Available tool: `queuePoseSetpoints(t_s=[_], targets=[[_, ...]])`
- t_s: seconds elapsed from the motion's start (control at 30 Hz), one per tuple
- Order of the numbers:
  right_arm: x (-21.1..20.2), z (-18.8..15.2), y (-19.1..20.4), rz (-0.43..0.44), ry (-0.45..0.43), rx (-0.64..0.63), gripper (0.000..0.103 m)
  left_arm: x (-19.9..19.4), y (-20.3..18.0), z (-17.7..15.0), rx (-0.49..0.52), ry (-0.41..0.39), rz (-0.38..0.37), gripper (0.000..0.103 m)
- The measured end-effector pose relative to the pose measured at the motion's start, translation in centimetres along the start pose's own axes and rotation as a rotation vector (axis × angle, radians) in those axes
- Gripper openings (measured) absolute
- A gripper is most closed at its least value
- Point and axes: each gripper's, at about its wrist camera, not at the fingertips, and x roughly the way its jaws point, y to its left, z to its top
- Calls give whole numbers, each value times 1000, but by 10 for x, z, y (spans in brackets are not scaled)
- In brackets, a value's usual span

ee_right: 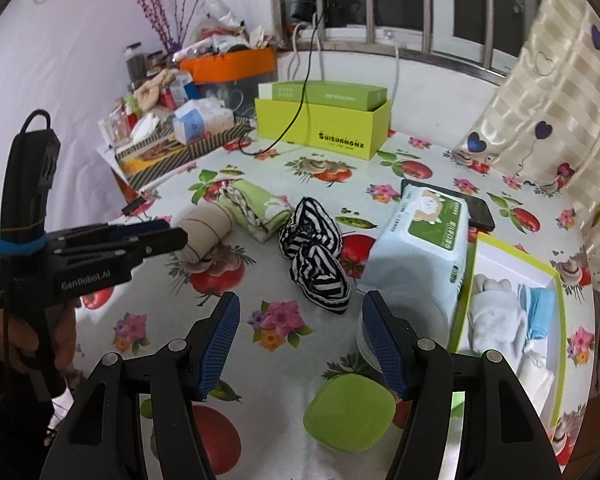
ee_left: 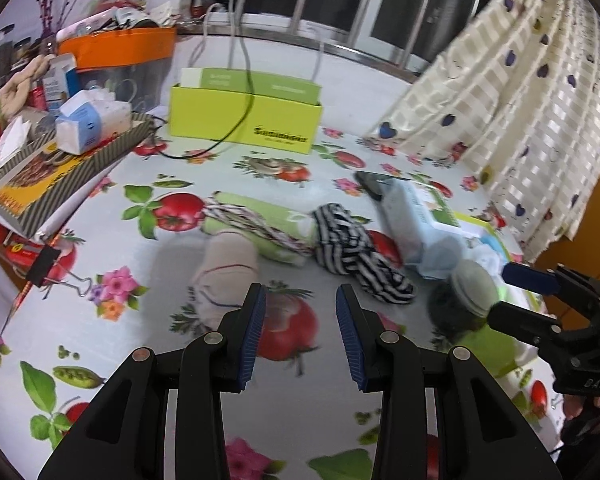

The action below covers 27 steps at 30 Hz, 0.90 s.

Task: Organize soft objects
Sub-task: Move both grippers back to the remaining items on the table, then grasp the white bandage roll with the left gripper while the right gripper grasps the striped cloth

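Across the table (ee_right: 284, 364), with its fruit-and-flower cloth, things are lying from left to right. At the far left a striped tray (ee_right: 172, 156) is sitting crowded with a tissue pack (ee_right: 202, 120) and small bottles, and an orange box (ee_right: 232, 65) is standing behind it. Further right a lime-green box (ee_right: 324, 130) is standing open near the window, a black cable (ee_right: 296, 120) trailing over its front.

The soft things are lying in a row in the middle. A beige rolled cloth (ee_right: 204, 228) is resting at the left, touching a green folded cloth (ee_right: 260, 210) just beside it. A pair of black-and-white striped socks (ee_right: 316, 256) is lying next to that. To the right a pack of wet wipes (ee_right: 424, 244) is lying partly over a black phone (ee_right: 480, 212). At the far right an open green-edged box (ee_right: 512, 312) is holding pale cloths and a blue face mask (ee_right: 538, 312). Nearer the camera a round clear lid (ee_right: 416, 320) and a green soap dish (ee_right: 350, 414) are sitting in front of the right tongs.

The left tongs (ee_left: 301, 336) are hanging released over the table just short of the beige roll, nothing between the pads. The right tongs (ee_right: 300, 344) are also standing wide apart and empty, hovering near the striped socks, with one pad in front of the clear lid.
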Motion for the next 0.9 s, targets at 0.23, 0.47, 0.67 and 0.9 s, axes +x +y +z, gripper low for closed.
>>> queuePoseSetpoints(t_s=[0.23,0.47,0.67,0.9], targets=[[21,12,6,-4,58,-56,64,16,24,6,-23,17,60,38],[44,27,11,8,130,-114,64,40,34,12,-5,50,84,43],[74,37,9,7,236,-156,64,50,39,15,4,53,101,47],[106,42,9,-13,339,-223,63,58,45,17,6,68,103,47]])
